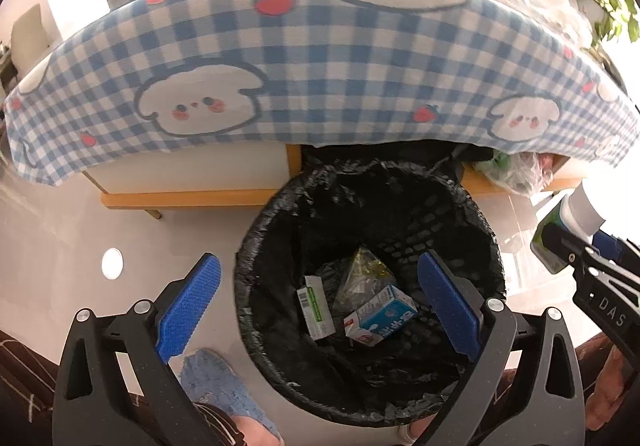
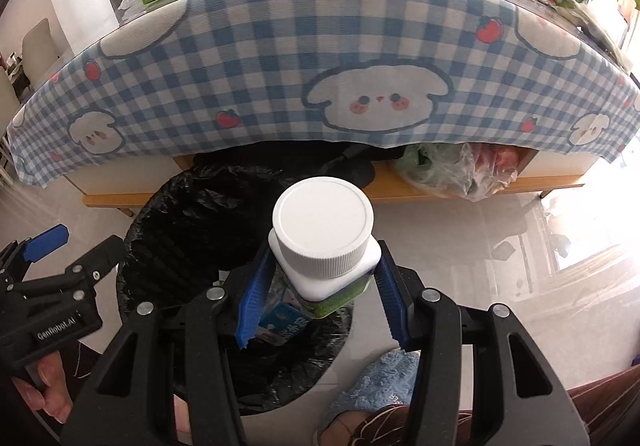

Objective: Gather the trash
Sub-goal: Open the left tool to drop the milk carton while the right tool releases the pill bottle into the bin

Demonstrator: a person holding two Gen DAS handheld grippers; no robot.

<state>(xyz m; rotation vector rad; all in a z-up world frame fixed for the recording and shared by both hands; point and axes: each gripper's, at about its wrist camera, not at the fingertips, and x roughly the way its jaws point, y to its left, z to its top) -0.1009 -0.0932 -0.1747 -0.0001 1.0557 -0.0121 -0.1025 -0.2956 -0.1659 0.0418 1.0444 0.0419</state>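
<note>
Our left tongs (image 1: 320, 306) gape empty over the bin (image 1: 490, 246) rim; three discards inside; right tongs (image 2: 320, 310) clamp one white-capped bottle (image 2: 323, 234).

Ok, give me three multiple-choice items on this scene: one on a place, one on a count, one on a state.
1. Where does the trash bin stand?
A. on the table
B. on the floor in front of the table
C. on a chair

2. How many small cartons lie in the bin?
A. two
B. none
C. five

3. What is the right gripper doing?
A. hanging open and empty
B. gripping a tablecloth
C. gripping a white-capped bottle

Answers:
1 B, the floor shows around it below the checked tablecloth.
2 A, a green-striped carton and a blue carton.
3 C, both pads press on its sides.
</note>
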